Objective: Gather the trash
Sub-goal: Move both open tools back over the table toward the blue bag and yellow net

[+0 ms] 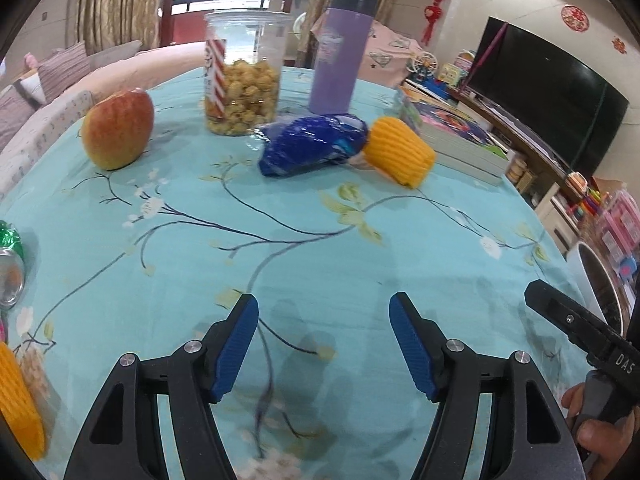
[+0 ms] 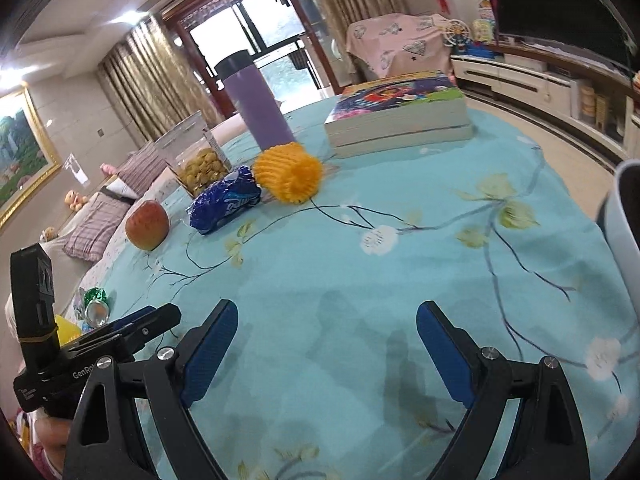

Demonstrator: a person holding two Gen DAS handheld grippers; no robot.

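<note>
A crumpled blue snack wrapper [image 1: 314, 145] lies on the teal tablecloth, touching a yellow foam fruit net [image 1: 400, 151]; both also show in the right wrist view, the wrapper [image 2: 225, 200] and the net [image 2: 289, 172]. A crushed green can [image 1: 10, 264] lies at the left edge, also seen in the right wrist view [image 2: 95, 305]. A second yellow net [image 1: 18, 400] sits at the near left. My left gripper [image 1: 323, 344] is open and empty above the cloth. My right gripper [image 2: 326, 354] is open and empty. A white bin [image 1: 596, 284] stands off the table's right edge.
An apple [image 1: 119, 134], a popcorn jar [image 1: 244, 76], a purple tumbler [image 1: 340, 50] and a stack of books [image 1: 452, 136] stand at the far side. The table [image 1: 320, 248] is round. The white bin rim [image 2: 622, 216] is close on the right.
</note>
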